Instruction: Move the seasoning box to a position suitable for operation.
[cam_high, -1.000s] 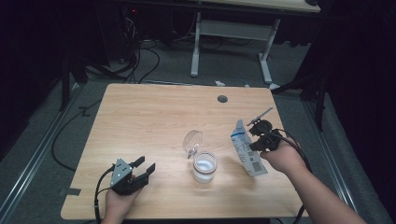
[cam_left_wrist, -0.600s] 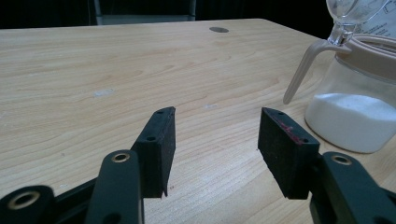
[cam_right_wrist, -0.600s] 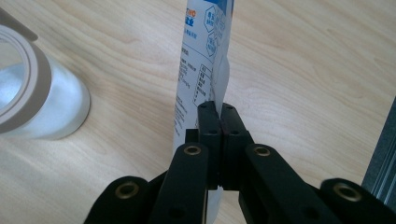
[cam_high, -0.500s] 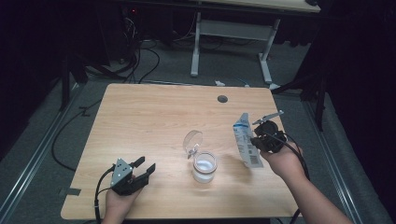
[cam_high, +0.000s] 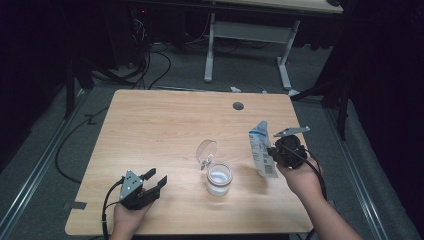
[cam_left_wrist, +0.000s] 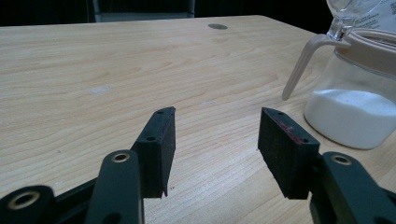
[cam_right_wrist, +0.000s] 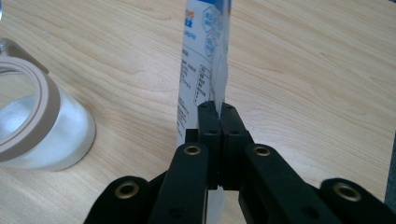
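Observation:
A glass jar (cam_high: 219, 179) holding white powder stands at the table's front middle, its clear hinged lid (cam_high: 205, 151) tipped open; the jar (cam_left_wrist: 357, 102) also appears at the right of the left gripper view and the jar (cam_right_wrist: 35, 126) at the left of the right gripper view. My right gripper (cam_high: 274, 151) is shut on a white-and-blue pouch (cam_high: 261, 148), held upright above the table to the right of the jar; the pouch (cam_right_wrist: 203, 60) rises from between the closed jaws. My left gripper (cam_high: 154, 179) rests near the front left, open, with nothing between its pads (cam_left_wrist: 156, 144).
The wooden table (cam_high: 165, 125) has a round cable hole (cam_high: 238, 106) near its far edge. Beyond it stand a white desk frame (cam_high: 250, 45) and cables on the dark floor.
The right hand has shifted a little with the pouch, which now stands more upright and slightly higher. The left gripper and the jar have stayed put.

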